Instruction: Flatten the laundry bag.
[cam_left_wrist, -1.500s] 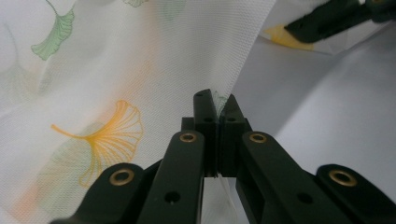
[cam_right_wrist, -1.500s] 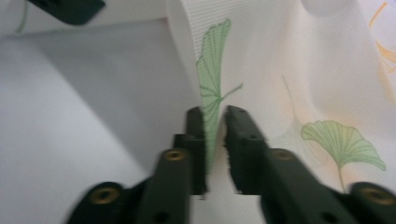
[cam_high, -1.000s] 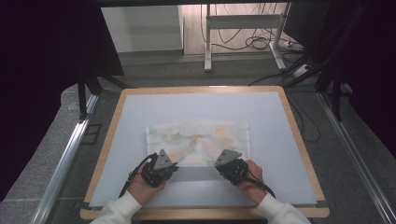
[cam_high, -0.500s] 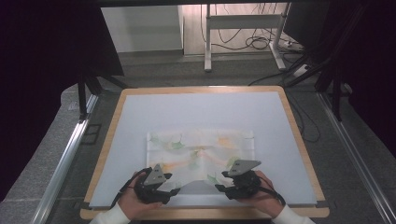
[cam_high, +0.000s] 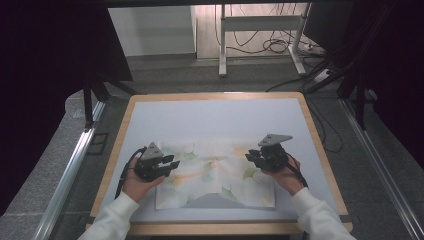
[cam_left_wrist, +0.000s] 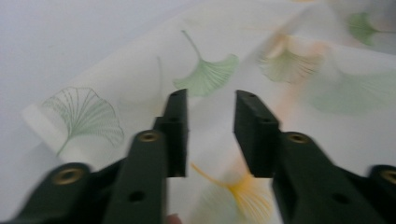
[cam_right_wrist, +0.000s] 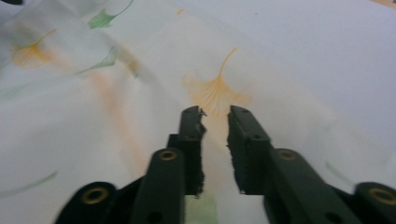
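Left claw (cam_high: 167, 162) at 9 o'clock edge of cloth (cam_high: 215, 170): jaws parted, lately closing in, nothing pinched between them. In left gripper view (cam_left_wrist: 210, 100), aimed over a green leaf print, fabric below the tips and not caught.

Right claw (cam_high: 251, 157) at 3 o'clock edge of same cloth: jaws nearly together with a slim gap, also lately closing in, no fabric between the pads. In right gripper view (cam_right_wrist: 215, 112), pointed at an orange leaf print.

Cloth: pale, printed with green and orange fan-shaped leaves, spread flat on 6 o'clock half of table (cam_high: 210, 115), centred between both hands. Creased down the middle from 12 to 6; near edge uneven, with a bare notch of table at 6 o'clock.

Handling, as judged: light, thin, fully limp; no stiffness to hold a shape once lifted. Likely to sag and drag between two holds, and to slide easily on the smooth top. Not fragile.

Where to grip: at side edges or corners, 9 and 3 o'clock, one claw each. Best to pinch low, scooping a single layer at the hem; a mid-panel pinch probably bunches it.
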